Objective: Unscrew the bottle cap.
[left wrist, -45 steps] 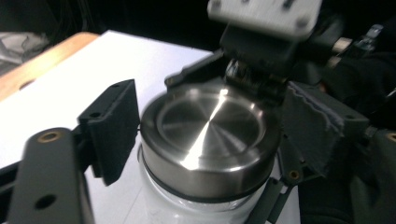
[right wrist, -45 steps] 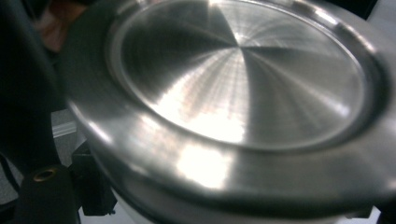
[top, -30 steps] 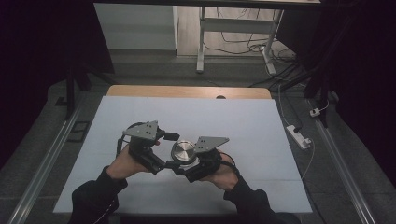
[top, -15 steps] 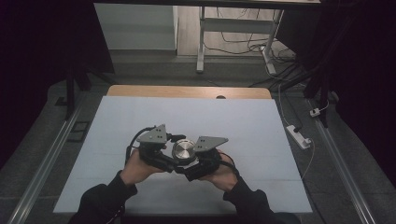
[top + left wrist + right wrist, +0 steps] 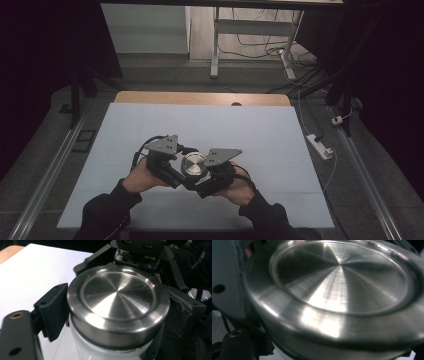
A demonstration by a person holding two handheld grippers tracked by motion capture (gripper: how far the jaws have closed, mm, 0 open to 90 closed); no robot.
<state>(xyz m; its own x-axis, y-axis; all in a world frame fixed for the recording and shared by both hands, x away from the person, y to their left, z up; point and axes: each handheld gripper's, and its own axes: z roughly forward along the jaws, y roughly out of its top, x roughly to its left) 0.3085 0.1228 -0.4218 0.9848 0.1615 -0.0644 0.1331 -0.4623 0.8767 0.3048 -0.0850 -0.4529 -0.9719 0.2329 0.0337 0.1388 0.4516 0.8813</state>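
At the near edge of the surface [image 5: 150, 120], two dark-sleeved forearms come in and meet at a jar with a brushed metal lid [image 5: 193, 164], which stands a little nearer than the middle of the white sheet. The right hand-held gripper [image 5: 202, 186] comes at the jar from the near right side and is clenched on it; in the right gripper view the lid [image 5: 337, 290] looms very close and tilted. The left hand-held gripper [image 5: 172, 172] sits on the jar's left side, touching it; in the left gripper view its black jaws flank the jar just under the lid [image 5: 117, 302], above a pale frosted body [image 5: 100, 352]. Those jaws have just been opening, with the jar between them, and whether the pads still press on it I cannot tell. A grey three-cornered plate tops each gripper, one on each side of the lid. Farther off, the bare white sheet runs to a wooden strip [image 5: 200, 98] at the far edge; a white power strip [image 5: 320, 146] lies on the floor to the right, and beyond stand metal table legs [image 5: 216, 45] with loose cables
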